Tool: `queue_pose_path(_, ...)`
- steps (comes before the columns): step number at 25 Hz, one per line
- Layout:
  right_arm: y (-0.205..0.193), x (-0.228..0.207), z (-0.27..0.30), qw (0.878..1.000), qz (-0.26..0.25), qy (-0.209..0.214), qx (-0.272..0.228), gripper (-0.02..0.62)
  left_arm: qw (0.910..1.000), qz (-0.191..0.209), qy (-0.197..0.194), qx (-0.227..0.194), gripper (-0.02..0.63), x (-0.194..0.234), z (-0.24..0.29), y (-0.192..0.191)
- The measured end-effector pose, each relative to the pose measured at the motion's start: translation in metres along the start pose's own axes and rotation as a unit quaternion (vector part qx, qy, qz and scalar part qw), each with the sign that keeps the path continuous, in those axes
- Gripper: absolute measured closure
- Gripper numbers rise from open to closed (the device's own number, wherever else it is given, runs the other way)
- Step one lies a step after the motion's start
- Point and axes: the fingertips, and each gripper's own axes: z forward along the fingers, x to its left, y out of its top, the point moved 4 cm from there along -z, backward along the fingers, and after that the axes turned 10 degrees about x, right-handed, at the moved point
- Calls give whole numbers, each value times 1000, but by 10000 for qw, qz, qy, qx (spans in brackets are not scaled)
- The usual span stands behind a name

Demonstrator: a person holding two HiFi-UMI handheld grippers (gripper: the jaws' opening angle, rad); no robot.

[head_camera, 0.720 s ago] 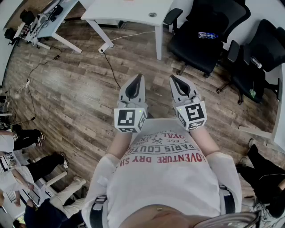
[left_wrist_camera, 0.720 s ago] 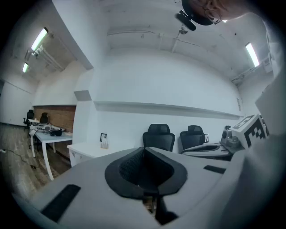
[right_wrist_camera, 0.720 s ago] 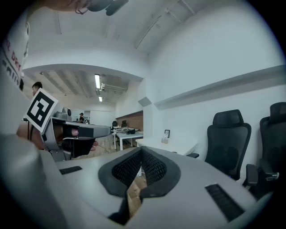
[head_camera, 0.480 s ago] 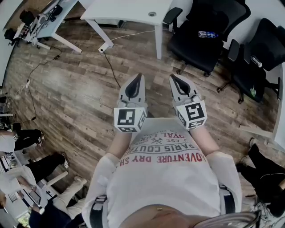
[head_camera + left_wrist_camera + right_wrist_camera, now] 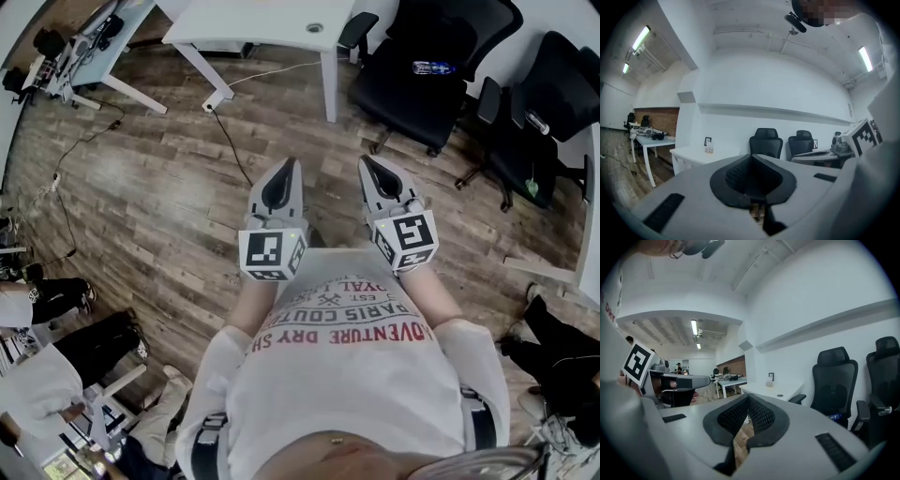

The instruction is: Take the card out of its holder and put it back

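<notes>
The left gripper [image 5: 290, 167] and right gripper [image 5: 367, 165] were held side by side mid-frame in the head view, nearly level above the wooden floor [image 5: 169, 197]. Both pairs of jaws were closed together, holding nothing. A tiny stand [image 5: 709, 148], too small to confirm as the card holder, sat on the white desk [image 5: 693, 154] at left-centre of the left gripper view.

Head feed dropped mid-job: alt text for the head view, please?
A person in a white T-shirt holds the left hand-held gripper and right hand-held gripper side by side before the chest, both shut and empty, above a wooden floor. A white desk and black office chairs stand beyond; no card or holder shows.
</notes>
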Motion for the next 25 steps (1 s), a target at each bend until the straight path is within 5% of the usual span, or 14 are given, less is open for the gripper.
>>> queue_pose_path(9,6,7,64,9992,189,-90,338,571,9993,-308,46,182,581,70,23,-6)
queue_pose_path(25,71,63,266,9983,224,-309,443,571,9994,-331,-23,112,581,290,84,39)
